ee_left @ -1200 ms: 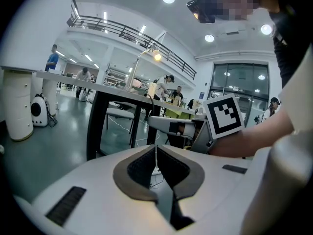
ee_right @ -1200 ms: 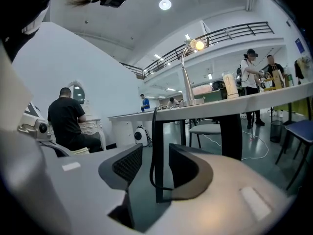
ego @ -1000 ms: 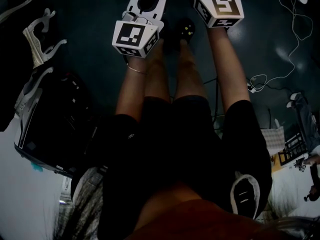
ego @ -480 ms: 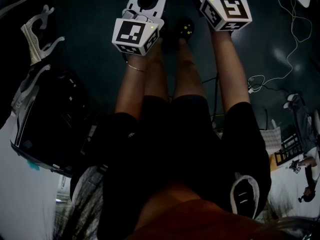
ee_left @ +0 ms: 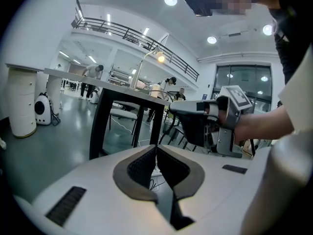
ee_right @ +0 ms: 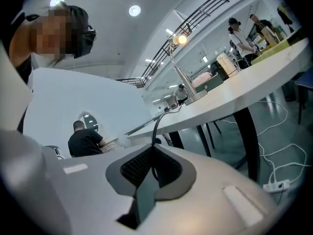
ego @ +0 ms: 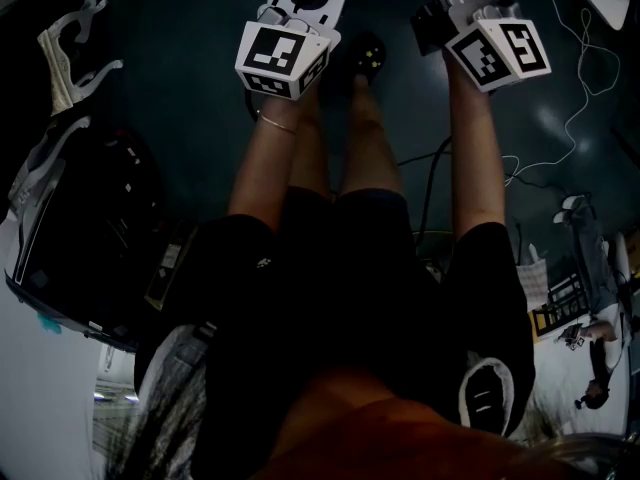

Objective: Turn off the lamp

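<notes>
Lamp (ee_right: 180, 40) status: lit, standing on the white table (ee_right: 264, 77), well apart from both grippers. Its switch cannot be located in any view.

Left gripper (ee_left: 156, 149): pads pressed together, nothing between them.

Right gripper (ee_right: 152, 148): the jaws have just been closing and now meet tip to tip, with nothing clamped. A dark cable (ee_right: 155, 125) that drops from the table edge lines up behind the tips. It appears to lie well beyond them rather than in their grip.

Both grippers are carried in front of the person, near each other, over the dark floor (ego: 180, 88).

Judged stage: approach, with no contact made.

Hazards from here:
1. A closed gripper driven against the long, thin stem or the head would likely tip or slide the lamp.
2. The hanging cable could snag a jaw during the reach and drag the lamp toward the table edge.
3. A power strip (ee_right: 272, 185) with white cords lies on the floor under the table. It could catch a foot as the person steps in.
</notes>
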Available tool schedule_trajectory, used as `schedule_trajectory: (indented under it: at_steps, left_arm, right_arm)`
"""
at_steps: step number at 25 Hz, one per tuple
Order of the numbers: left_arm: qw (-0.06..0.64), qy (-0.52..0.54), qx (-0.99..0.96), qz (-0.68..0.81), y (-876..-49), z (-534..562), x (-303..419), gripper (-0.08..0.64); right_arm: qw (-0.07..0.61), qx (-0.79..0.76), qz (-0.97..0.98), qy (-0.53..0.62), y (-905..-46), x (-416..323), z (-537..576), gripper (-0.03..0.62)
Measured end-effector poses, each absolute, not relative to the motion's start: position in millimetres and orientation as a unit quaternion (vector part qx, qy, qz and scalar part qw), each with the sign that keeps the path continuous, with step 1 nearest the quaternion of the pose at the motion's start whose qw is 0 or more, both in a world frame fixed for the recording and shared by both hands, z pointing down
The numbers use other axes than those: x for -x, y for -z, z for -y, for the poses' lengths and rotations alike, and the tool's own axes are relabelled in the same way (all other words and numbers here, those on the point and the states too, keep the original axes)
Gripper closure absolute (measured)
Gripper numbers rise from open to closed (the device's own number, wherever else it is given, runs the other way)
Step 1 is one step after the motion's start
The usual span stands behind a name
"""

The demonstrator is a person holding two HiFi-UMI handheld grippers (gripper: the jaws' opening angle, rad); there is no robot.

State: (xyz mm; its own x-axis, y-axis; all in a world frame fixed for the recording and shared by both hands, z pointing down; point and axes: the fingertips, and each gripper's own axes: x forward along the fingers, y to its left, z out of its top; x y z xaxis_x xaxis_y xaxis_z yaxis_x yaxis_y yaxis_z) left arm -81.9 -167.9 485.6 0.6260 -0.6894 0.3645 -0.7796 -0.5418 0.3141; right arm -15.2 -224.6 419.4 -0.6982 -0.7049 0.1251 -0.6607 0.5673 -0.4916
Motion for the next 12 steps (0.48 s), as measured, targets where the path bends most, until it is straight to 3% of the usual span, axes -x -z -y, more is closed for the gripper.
schedule_trajectory:
  at_steps: [12]
  left_arm:
    - [0.191,-0.127,-0.892,0.39,-492.4,179.9,56.9,0.56]
  right_arm:
    - [0.088,0.331,-0.9,0.268,-383.2,13.1,213.8,0.583]
